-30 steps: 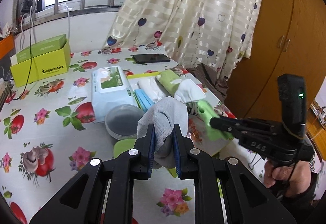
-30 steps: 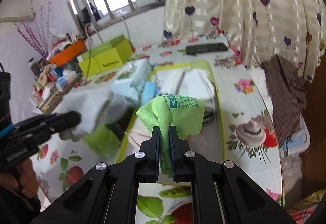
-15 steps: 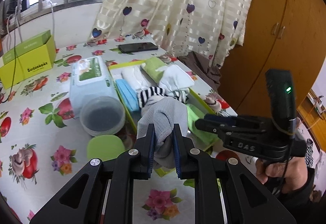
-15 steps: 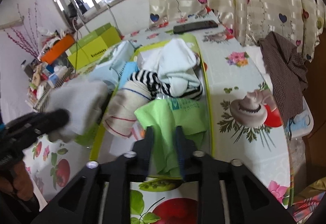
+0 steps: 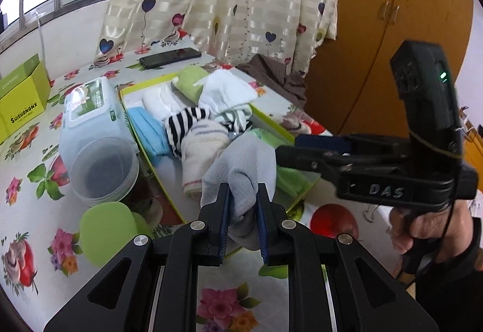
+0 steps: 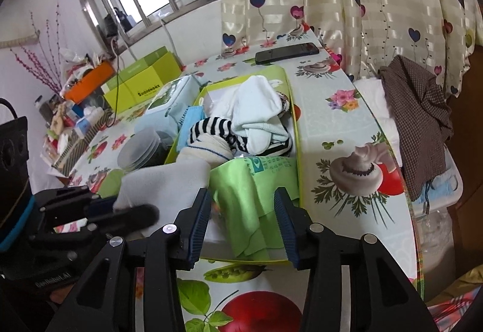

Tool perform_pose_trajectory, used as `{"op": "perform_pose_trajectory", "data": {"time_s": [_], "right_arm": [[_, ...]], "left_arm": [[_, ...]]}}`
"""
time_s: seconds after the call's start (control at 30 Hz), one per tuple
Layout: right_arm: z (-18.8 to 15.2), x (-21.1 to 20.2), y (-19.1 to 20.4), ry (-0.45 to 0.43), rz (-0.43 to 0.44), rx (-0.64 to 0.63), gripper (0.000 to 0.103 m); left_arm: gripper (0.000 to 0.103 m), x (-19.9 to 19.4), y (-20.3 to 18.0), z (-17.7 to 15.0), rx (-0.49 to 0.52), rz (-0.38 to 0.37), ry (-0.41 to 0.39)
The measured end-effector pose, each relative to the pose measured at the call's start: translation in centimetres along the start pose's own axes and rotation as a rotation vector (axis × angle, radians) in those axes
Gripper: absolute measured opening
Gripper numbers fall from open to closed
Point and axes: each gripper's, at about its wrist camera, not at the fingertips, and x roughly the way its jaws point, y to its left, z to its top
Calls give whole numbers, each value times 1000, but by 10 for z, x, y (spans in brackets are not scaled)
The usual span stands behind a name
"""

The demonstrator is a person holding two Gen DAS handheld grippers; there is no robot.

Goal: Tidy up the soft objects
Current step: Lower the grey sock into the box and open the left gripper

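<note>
A lime-green tray [image 6: 294, 132] on the flowered table holds a striped sock [image 6: 217, 126], white socks [image 6: 256, 108], a cream sock [image 5: 202, 147] and a blue mask [image 5: 148, 129]. A green cloth [image 6: 250, 181] lies loose at the tray's near end. My right gripper [image 6: 241, 196] stands over it with its jaws opening and the pads clear of the cloth. My left gripper [image 5: 243, 190] is shut on a bunched grey cloth [image 5: 241, 162], which hangs over the tray's near left corner. The grey cloth [image 6: 169, 181] sits just left of the green one.
Left of the tray are a wet-wipes pack [image 5: 90, 108], a clear round container [image 5: 102, 169] and a green lid [image 5: 105, 232]. A phone [image 5: 169, 57] lies behind it, a yellow-green box [image 5: 21, 102] far left. A brown checked cloth [image 6: 419, 108] hangs past the table's right edge.
My right gripper brought the green cloth down into the tray, opened and let it go. My left gripper carried the grey cloth closer to the tray and lower.
</note>
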Motion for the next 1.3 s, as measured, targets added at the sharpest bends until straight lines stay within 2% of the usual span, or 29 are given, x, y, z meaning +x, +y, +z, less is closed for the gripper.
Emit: {"op": "perform_pose_trajectory", "data": {"time_s": [0.33,0.57,0.77,0.9,1.0,1.13,1.3], "right_arm": [[2,-10,6,-30,19,-16,43],[2,-6,16,-16,13,-46,43],[-3,10,13,44,-46,-58,43],[-9,19,8,84,-48,-54,43],[-12,23,15,105,-79,-103,43],[-15,21,17,130,-78,-137,43],[-17,16,21,135,-94,-150,43]], "left_arm": [[23,7,2,-3,9,0,26],[37,-2,7,-7,-20,-30,20],[38,-3,8,-12,-33,-24,32],[38,-1,8,-14,-35,-24,44],[38,0,10,-16,-52,-33,53],[38,-2,11,-18,-52,-44,57],[38,-12,14,-16,-56,-58,25]]}}
